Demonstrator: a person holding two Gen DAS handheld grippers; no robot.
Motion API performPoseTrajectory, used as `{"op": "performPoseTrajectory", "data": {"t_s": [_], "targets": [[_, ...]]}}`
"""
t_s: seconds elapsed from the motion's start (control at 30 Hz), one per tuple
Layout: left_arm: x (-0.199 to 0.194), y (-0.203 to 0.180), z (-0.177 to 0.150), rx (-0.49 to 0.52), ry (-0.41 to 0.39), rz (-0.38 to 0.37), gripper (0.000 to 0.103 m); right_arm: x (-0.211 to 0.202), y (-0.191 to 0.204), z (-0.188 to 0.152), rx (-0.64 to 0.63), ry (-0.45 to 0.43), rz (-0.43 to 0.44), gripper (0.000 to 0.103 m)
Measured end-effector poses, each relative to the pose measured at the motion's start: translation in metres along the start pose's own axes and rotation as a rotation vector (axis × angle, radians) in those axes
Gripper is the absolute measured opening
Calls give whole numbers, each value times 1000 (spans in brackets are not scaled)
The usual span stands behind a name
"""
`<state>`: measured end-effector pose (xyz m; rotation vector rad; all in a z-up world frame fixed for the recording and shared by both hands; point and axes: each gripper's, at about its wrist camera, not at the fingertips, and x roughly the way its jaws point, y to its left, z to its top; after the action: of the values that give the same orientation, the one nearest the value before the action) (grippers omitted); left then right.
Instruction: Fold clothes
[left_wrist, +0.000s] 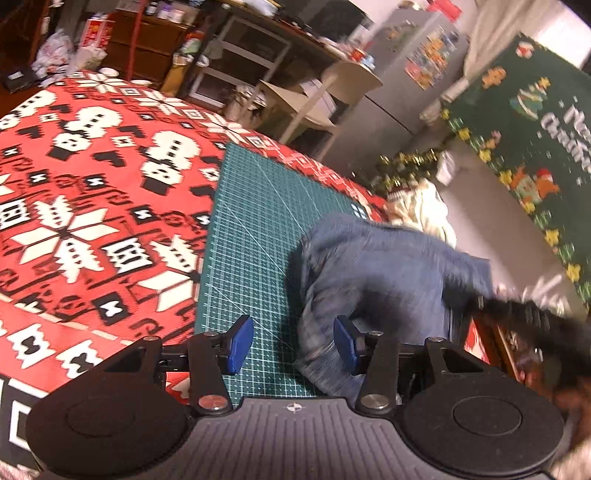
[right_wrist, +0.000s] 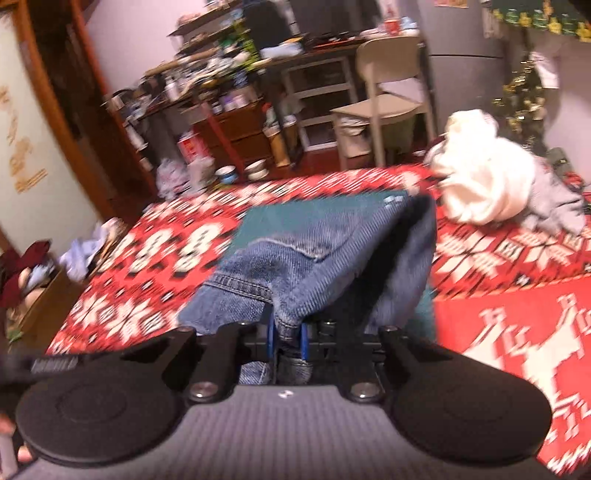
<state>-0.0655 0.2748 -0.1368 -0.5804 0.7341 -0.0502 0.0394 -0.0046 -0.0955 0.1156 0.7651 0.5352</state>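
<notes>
A pair of blue jeans (left_wrist: 376, 273) lies bunched on a green cutting mat (left_wrist: 258, 221) that rests on a red and white patterned cloth (left_wrist: 92, 192). My left gripper (left_wrist: 293, 345) hovers open over the mat's near edge. Its right blue pad (left_wrist: 345, 341) is at the edge of the denim and nothing sits between the pads. In the right wrist view the jeans (right_wrist: 306, 258) rise in a fold. My right gripper (right_wrist: 288, 338) is shut on a hem seam of the denim, with both blue pads pressed against it. The right gripper appears blurred at the right of the left wrist view.
A heap of white and grey clothes (right_wrist: 487, 184) lies on the cloth (right_wrist: 498, 332) at the far right. A pale chair (right_wrist: 388, 96), cluttered shelves (right_wrist: 221, 85) and bowls on the floor (right_wrist: 240, 171) stand beyond the table. A green Christmas hanging (left_wrist: 535, 147) covers the right wall.
</notes>
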Motion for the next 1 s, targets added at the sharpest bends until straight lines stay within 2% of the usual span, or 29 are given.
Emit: {"op": "performPoseTrajectory", "data": {"t_s": [0.13,0.27,0.4,0.53,0.67,0.8,0.87,0.9,0.93,0.97,1.0], "targets": [[16,-12,-7,73,48,-7,52,18,-42,17,83,-16,-72,14],[30,-28,-11,93,88,-90,55,36,-79,20,146,-10,-138,14],[40,-46,-14,106,124,-201,57,45,-102,13,206,-10,-115,18],[50,-64,-21,167,158,-251,63,37,-106,4,206,-7,-85,22],[74,-75,-32,148,211,-189,61,20,-103,-9,211,-11,-57,27],[91,-89,-43,185,217,-111,60,2,-98,-22,174,-22,-57,30],[96,-92,-46,181,215,-100,56,-3,-97,-28,146,-16,-57,34],[98,-93,-47,178,212,-97,53,-5,-97,-32,130,-12,-54,37],[99,-95,-48,191,207,-78,44,-7,-96,-35,116,-6,-46,39],[100,-97,-49,204,201,-59,31,-8,-95,-38,103,1,-36,44],[99,-95,-49,207,195,-43,28,-9,-94,-41,88,8,-21,48]]}}
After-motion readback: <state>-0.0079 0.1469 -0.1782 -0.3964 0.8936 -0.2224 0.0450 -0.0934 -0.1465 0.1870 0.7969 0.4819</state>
